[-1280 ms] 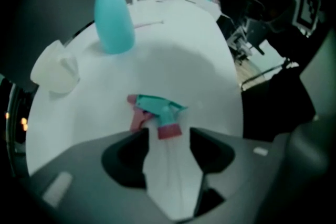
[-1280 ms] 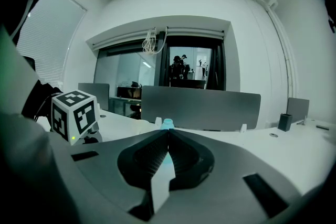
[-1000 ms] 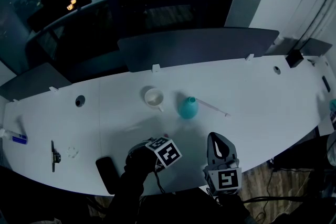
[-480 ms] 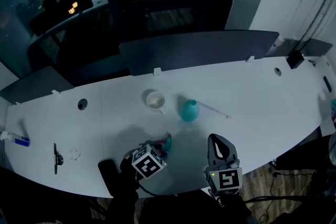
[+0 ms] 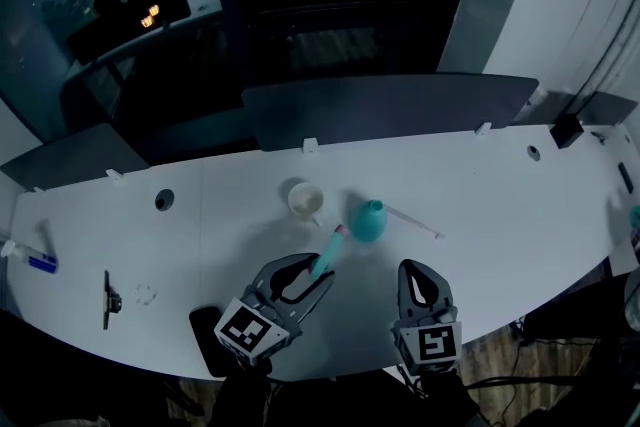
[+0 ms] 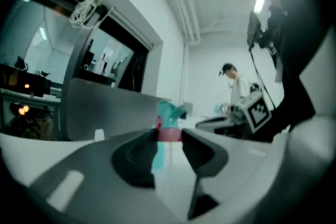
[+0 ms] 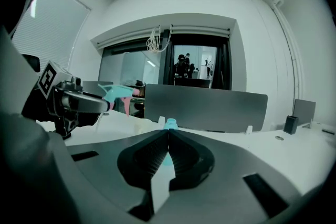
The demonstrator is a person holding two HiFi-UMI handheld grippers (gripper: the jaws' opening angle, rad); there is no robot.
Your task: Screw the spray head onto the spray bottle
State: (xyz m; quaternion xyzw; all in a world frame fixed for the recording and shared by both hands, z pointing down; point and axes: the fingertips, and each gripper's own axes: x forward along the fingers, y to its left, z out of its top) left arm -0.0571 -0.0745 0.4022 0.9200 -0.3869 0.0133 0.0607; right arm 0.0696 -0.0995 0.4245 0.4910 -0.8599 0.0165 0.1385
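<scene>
Left gripper view | left gripper (image 5: 318, 272) jaws, just closing, pinch spray head (image 6: 169, 119) at its pink collar | right gripper (image 5: 418, 277) closed, empty | spray bottle (image 5: 368, 220) stands unheld | risk: bottle tips or spins during threading

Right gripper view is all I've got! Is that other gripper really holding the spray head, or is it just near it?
Observer: Really holding. In the left gripper view, the fingers of the left gripper have just closed on the pink collar of the spray head.
Operator: Cool! Is anything sitting by the bottle?
Observer: Yes, the head view shows a small white cup left of the bottle, not touching it.
</scene>
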